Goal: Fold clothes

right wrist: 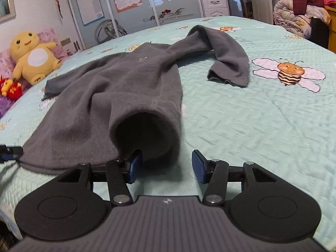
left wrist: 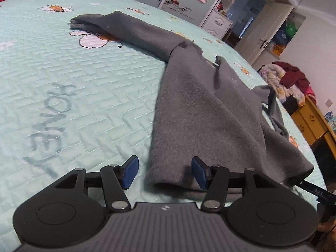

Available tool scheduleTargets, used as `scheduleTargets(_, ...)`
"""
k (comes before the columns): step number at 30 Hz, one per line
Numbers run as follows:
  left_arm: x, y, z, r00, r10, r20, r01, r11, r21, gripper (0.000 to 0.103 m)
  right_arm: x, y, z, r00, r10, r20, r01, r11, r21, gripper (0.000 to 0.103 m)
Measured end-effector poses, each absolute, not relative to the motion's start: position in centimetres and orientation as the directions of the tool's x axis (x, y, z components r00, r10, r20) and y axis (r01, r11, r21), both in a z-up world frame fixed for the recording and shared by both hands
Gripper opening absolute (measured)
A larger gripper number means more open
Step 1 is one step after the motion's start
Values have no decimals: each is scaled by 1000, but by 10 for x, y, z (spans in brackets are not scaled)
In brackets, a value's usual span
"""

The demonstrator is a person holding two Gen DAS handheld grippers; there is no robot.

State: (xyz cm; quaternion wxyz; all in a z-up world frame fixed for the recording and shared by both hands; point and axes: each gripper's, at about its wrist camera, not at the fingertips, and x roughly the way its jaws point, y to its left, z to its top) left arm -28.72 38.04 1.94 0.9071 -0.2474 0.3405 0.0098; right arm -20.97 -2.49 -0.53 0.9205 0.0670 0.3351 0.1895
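Sweater (left wrist: 201, 109), grey, lies spread on our mint quilt (left wrist: 84, 96). Our left gripper (left wrist: 164, 173) and right gripper (right wrist: 167, 167) both stand apart at its hem, clamping nothing

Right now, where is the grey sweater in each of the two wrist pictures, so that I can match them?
Left wrist view: the grey sweater runs from the bottom centre up to the upper left, where one sleeve stretches out.
Right wrist view: the grey sweater fills the left centre, its hem gaping near the bottom; one sleeve bends toward the upper right.
Shared landmark: the white drawer cabinet beyond the bed.
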Motion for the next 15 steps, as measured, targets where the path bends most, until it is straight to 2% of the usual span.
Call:
scheduleTargets(1, -285, 380, 18, 771, -162, -615, -175, 875, -450, 55, -207, -24, -6, 705, 397, -588, -299, 918, 261, 53)
scheduleTargets(2, -283, 378, 18, 769, -173, -615, -167, 875, -455, 44, -204, -23, -6, 705, 399, -586, -294, 917, 270, 53)
scheduleTargets(3, -281, 377, 17, 764, -183, -619, -161, 874, -458, 38, -202, -22, -7, 705, 401, -584, -289, 915, 280, 52)
scheduleTargets(4, -280, 375, 17, 759, -185, -624, -156, 879, -451, 28, -200, -21, -7, 705, 404, -583, -284, 914, 289, 52)
scheduleTargets(5, -279, 374, 17, 756, -183, -628, -155, 883, -444, 22, -198, -20, -8, 706, 403, -582, -279, 914, 294, 48)
scheduleTargets(6, -279, 373, 18, 755, -181, -631, -155, 885, -439, 20, -197, -19, -8, 707, 395, -587, -274, 918, 289, 44)
scheduleTargets(7, -278, 374, 18, 753, -183, -632, -153, 885, -439, 14, -196, -18, -9, 707, 389, -591, -269, 920, 284, 31)
scheduleTargets(8, -278, 375, 19, 753, -183, -632, -153, 885, -439, 11, -196, -18, -8, 705, 386, -594, -267, 922, 282, 14)
scheduleTargets(10, -280, 376, 25, 753, -178, -633, -155, 888, -434, 8, -197, -19, -8, 702, 387, -598, -261, 921, 290, 3)
scheduleTargets(15, -304, 385, 53, 781, -161, -604, -154, 887, -436, 6, -211, -22, 7, 686, 391, -614, -255, 919, 300, 2)
